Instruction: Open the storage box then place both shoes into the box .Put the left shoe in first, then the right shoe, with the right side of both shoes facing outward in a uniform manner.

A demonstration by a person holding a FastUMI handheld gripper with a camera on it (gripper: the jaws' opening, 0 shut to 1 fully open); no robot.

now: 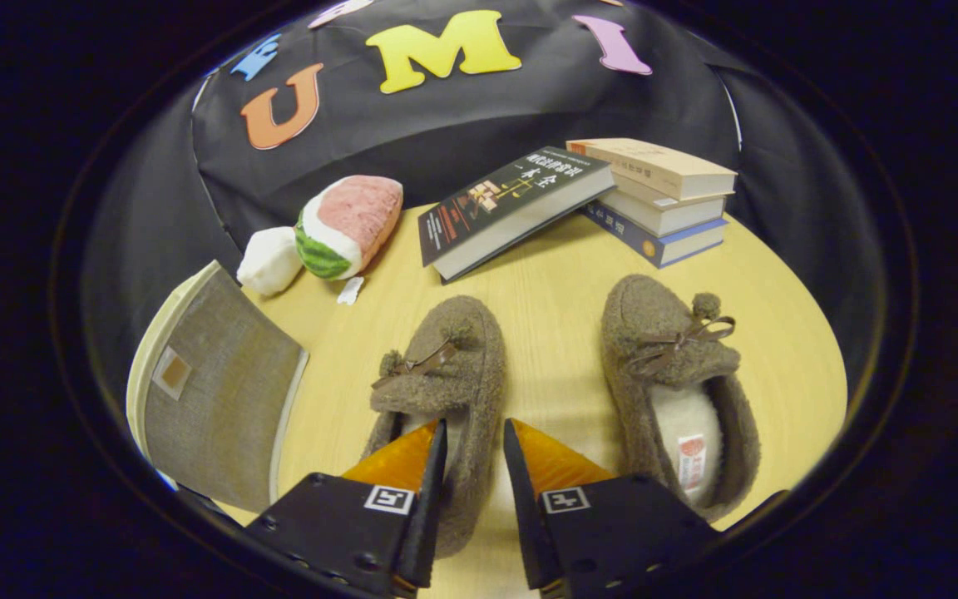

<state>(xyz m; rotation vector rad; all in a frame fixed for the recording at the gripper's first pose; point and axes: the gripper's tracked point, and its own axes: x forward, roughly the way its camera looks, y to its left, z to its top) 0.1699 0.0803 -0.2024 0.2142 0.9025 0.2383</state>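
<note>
Two brown fuzzy slippers with bows lie side by side on the round wooden table, toes pointing away from me. My gripper is at the left shoe: one finger is inside its opening and the other outside its right wall, and both pinch that wall between them. The shoe still rests on the table. The right shoe lies apart, just right of the fingers. The grey fabric storage box with a cream rim stands left of the fingers, one flat panel facing me.
Beyond the shoes, a dark book leans on a stack of three books. A watermelon-slice plush and a white plush lie beyond the box. The black cloth wall rings the table.
</note>
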